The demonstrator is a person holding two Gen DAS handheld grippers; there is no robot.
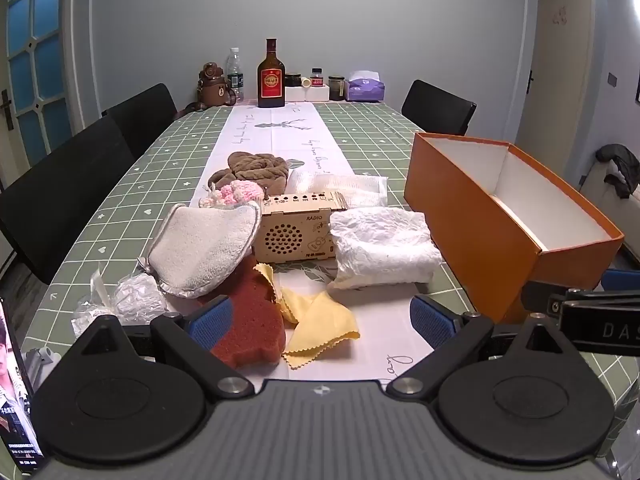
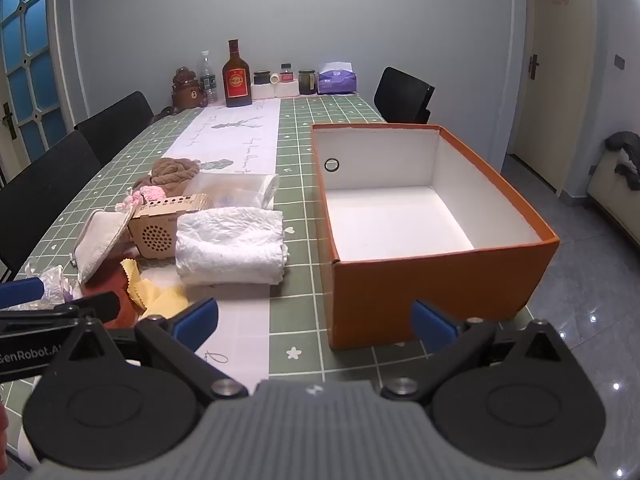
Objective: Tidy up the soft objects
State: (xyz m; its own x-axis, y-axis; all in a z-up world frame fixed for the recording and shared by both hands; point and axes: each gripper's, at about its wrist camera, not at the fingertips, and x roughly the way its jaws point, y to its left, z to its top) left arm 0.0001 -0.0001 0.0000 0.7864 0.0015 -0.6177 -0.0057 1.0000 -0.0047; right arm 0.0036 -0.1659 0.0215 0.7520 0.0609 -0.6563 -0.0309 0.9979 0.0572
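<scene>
A pile of soft things lies on the table: a red-brown sponge (image 1: 252, 320), a yellow cloth (image 1: 320, 320), a grey towel pad (image 1: 204, 248), a folded white cloth (image 1: 384, 248), a brown knit (image 1: 256, 168) and a pink crochet piece (image 1: 234, 194). An open orange box (image 1: 500, 216) stands to the right, empty inside (image 2: 400, 224). My left gripper (image 1: 322, 322) is open just short of the sponge and yellow cloth. My right gripper (image 2: 316, 322) is open and empty before the box's near corner.
A wooden radio (image 1: 292, 228) sits amid the pile, with crumpled plastic (image 1: 120, 304) at the left and a clear bag (image 2: 240, 190) behind. Bottles, jars and a tissue box (image 1: 364, 88) line the far table edge. Black chairs (image 1: 64, 192) stand around.
</scene>
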